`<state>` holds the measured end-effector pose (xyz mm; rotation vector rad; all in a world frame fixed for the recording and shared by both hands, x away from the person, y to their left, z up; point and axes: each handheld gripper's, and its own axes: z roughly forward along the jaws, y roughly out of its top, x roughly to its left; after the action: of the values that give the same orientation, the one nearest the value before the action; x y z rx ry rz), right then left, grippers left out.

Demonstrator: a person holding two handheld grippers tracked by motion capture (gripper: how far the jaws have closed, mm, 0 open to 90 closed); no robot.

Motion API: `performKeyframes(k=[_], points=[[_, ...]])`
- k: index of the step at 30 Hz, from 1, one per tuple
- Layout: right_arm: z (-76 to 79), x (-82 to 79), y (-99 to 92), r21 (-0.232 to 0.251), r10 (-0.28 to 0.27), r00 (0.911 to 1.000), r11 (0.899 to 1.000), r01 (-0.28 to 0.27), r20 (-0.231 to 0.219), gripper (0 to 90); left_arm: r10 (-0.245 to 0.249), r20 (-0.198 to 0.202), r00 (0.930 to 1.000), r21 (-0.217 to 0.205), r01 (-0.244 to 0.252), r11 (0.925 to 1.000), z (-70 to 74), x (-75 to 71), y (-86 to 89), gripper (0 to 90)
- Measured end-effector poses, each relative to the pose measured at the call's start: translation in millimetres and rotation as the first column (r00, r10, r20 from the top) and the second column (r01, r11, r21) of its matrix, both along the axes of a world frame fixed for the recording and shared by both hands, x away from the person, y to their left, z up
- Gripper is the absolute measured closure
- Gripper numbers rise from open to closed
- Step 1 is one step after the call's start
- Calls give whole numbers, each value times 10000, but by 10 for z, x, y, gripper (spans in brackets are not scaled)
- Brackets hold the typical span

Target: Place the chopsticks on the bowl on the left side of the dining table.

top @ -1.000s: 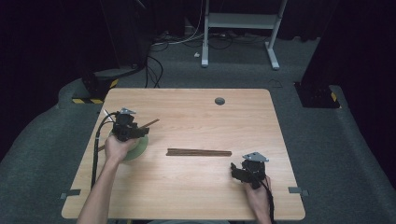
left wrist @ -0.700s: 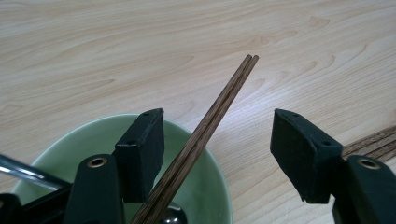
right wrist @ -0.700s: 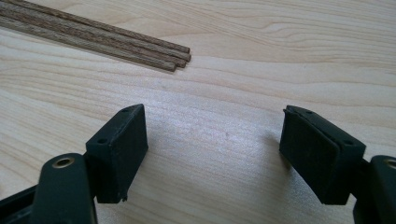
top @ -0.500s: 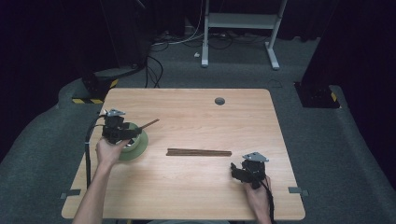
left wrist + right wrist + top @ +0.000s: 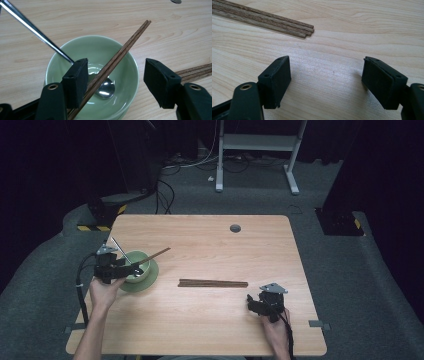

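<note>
Chopsticks (image 5: 117, 58) lean across the green bowl (image 5: 125, 82) beside a metal spoon (image 5: 40, 37), resting against one finger of the left gripper (image 5: 116, 82) — its fingers stand wide. More chopsticks (image 5: 213, 283) lie mid-surface (image 5: 210, 330). The right gripper (image 5: 325, 82) hovers near them, low over bare wood, fingers wide and empty.

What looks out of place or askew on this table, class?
A pair of chopsticks leans slanted across the green bowl, alongside a spoon, while the other chopsticks lie flat on the table.
</note>
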<state>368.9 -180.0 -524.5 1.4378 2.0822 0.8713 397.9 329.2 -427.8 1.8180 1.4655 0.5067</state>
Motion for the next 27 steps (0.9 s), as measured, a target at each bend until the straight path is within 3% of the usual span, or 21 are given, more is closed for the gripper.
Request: performKeyframes(k=[7,12,20,27], points=[[0,0,0,3,-2,10000,10000,2,-3,227,131,-41,9999,-62,-131,9999,-14,-157,84,367],[0,0,0,2,-2,10000,10000,2,-2,227,356,-325,9988,197,-350,9992,-75,-247,122,368],[0,0,0,0,-3,10000,10000,3,-2,227,563,-560,9968,91,-559,9984,-172,-389,152,370],[0,0,0,-1,0,10000,10000,0,-1,227,683,-804,9944,110,-677,9976,-236,-415,163,370]])
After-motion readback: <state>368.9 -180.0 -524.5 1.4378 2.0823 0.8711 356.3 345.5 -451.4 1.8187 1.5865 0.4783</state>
